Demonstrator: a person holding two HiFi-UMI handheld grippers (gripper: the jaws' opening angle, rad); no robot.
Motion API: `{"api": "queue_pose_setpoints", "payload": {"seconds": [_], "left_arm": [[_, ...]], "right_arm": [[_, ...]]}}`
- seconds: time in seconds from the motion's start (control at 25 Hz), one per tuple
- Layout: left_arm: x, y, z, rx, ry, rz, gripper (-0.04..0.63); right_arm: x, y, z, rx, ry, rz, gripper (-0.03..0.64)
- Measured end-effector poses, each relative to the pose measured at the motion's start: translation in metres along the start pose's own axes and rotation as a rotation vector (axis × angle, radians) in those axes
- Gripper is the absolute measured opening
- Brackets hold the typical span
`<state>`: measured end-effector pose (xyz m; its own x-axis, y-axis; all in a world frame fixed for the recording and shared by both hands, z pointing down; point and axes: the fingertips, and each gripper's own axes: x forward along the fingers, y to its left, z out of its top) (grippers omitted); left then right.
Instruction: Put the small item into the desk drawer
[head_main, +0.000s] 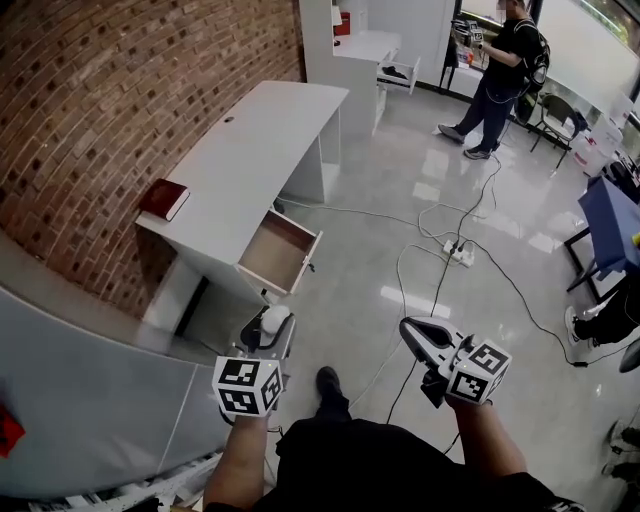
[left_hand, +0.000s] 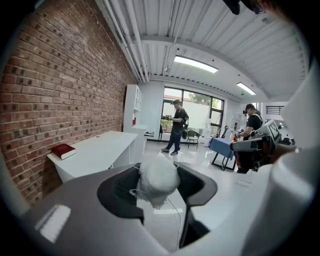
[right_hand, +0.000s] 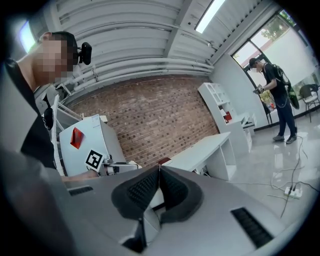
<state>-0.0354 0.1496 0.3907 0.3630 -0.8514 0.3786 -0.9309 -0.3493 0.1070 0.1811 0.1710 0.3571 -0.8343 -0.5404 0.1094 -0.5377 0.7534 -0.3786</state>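
The small item (head_main: 275, 322) is a white fuzzy ball, and my left gripper (head_main: 268, 325) is shut on it, low in the head view, just short of the desk. In the left gripper view the ball (left_hand: 159, 181) fills the gap between the jaws of the left gripper (left_hand: 159, 172). The white desk (head_main: 250, 150) stands along the brick wall, its wooden drawer (head_main: 282, 250) pulled open toward me and seemingly empty. My right gripper (head_main: 407, 327) hovers over the floor to the right. Seen from its own camera, the right gripper (right_hand: 159, 169) is shut with nothing held.
A red book (head_main: 163, 200) lies on the desk's near end. A grey partition (head_main: 90, 400) stands at my left. Cables and a power strip (head_main: 460, 252) trail over the glossy floor. A person (head_main: 500, 75) stands far back, beside chairs. A blue table (head_main: 610, 220) is at right.
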Motion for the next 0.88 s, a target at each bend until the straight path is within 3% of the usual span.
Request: {"api": "queue_pose_setpoints", "payload": {"seconds": [0.44, 0.88], "left_arm": [[0.064, 0.065, 0.016, -0.008, 0.045, -0.038, 0.209], [0.092, 0.109, 0.043, -0.009, -0.005, -0.072, 0.209]], "right_arm": [[0.087, -0.043, 0.012, 0.056, 0.027, -0.019, 0.014], [0.119, -0.054, 0.039, 0.021, 0.026, -0.070, 0.014]]}}
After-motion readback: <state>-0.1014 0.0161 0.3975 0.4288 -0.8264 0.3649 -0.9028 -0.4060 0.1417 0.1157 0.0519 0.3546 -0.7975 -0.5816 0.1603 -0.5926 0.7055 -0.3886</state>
